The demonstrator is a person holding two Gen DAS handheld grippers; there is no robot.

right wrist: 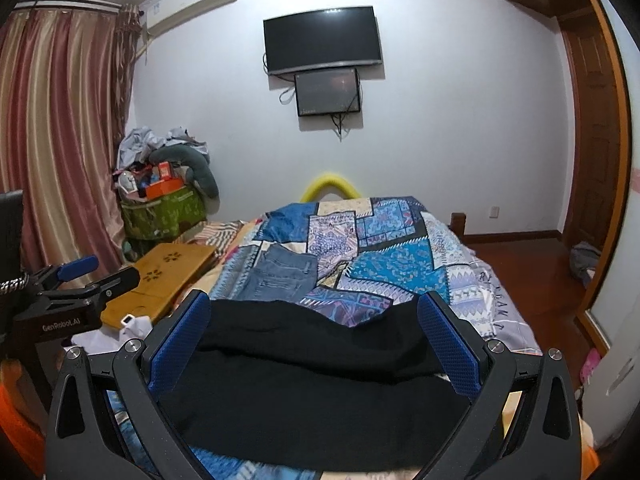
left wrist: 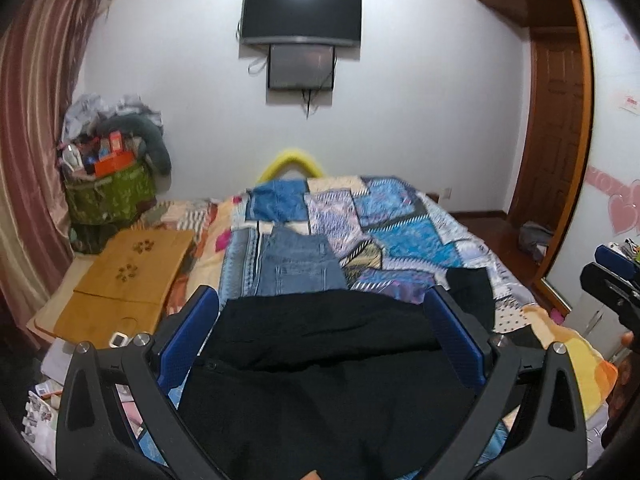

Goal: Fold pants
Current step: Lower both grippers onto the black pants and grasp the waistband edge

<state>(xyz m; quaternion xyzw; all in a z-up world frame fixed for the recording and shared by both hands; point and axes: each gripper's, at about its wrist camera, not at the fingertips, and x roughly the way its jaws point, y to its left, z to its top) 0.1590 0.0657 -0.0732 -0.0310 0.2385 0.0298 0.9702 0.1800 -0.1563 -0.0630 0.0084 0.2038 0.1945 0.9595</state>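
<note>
Black pants (left wrist: 320,364) lie folded on the patchwork bedspread (left wrist: 400,236) at the near end of the bed. They also show in the right wrist view (right wrist: 312,376). My left gripper (left wrist: 322,300) is open, its blue pads wide apart above the pants, nothing between them. My right gripper (right wrist: 314,306) is open too, held above the same pants. The right gripper shows at the right edge of the left view (left wrist: 612,276), and the left gripper at the left edge of the right view (right wrist: 86,276).
Folded blue jeans (left wrist: 298,264) lie on the bed beyond the black pants. A wooden lap desk (left wrist: 132,276) sits at the bed's left. A green bag of clutter (left wrist: 110,192) stands by the curtain. A wardrobe (left wrist: 560,160) is at the right.
</note>
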